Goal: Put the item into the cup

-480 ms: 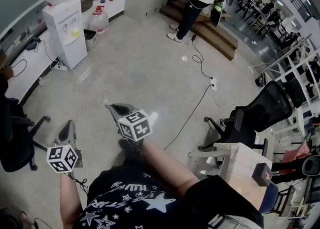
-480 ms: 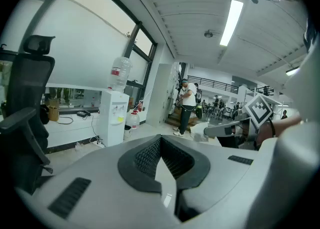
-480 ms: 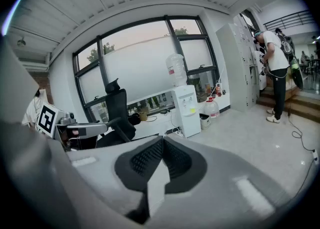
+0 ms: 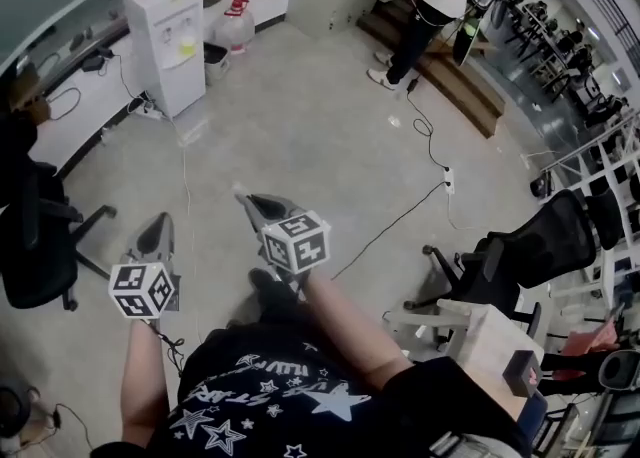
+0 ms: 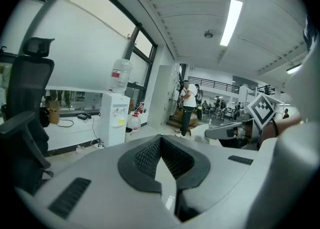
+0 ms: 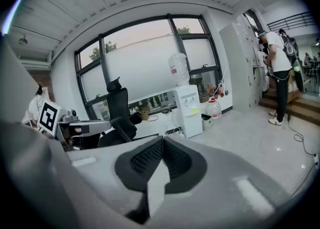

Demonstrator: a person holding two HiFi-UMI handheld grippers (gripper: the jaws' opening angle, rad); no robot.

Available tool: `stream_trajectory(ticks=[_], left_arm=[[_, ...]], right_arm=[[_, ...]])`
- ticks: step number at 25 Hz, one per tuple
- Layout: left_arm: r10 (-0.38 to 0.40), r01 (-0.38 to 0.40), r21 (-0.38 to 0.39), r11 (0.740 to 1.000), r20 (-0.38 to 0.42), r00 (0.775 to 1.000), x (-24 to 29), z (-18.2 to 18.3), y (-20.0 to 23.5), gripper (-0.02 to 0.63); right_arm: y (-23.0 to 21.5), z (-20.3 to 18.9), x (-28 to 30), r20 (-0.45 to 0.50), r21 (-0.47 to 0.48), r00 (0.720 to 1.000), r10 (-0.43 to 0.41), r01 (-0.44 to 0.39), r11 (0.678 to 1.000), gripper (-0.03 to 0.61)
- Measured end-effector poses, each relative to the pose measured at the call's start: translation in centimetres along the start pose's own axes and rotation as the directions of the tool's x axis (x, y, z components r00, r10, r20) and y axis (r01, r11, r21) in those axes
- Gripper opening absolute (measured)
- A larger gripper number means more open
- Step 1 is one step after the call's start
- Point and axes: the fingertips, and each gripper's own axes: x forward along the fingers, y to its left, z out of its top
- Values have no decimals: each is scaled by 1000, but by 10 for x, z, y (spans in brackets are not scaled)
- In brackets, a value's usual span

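From above, the head view shows an office chair (image 4: 30, 236) at far left, a water dispenser (image 4: 165, 36) by the wall, and then the two tools held over bare floor (image 4: 300, 126). The left gripper (image 4: 158, 231) and the right gripper (image 4: 252, 203) both point away from the person's body. Only this view takes in the cable (image 4: 400, 216) trailing across the floor, the black chair (image 4: 530, 246) and the small wooden table (image 4: 480, 331) at right. The left gripper view looks level across the room. Its jaws are pressed together with nothing between them, and beyond them a standing person (image 5: 188, 105) is visible, with the right gripper's marker cube (image 5: 262, 110) at the right edge. The right gripper view shows its jaws closed and empty as well. It also shows a large window (image 6: 145, 68) that the head view lacks. Neither the item nor the cup can be made out in any view.
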Motion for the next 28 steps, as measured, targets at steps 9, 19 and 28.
stream_trajectory(ticks=[9, 19, 28], left_arm=[[4, -5, -18, 1000, -6, 1000, -22, -11, 24, -8], [18, -19, -37, 999, -27, 999, -4, -16, 64, -8], [82, -86, -57, 995, -60, 995, 60, 10, 99, -8]], right_arm=[[31, -9, 11, 15, -11, 1000, 26, -26, 1000, 2], [29, -26, 47, -20, 17, 999, 31, -31, 999, 2], [-33, 28, 121, -11, 50, 997, 75, -74, 996, 2]])
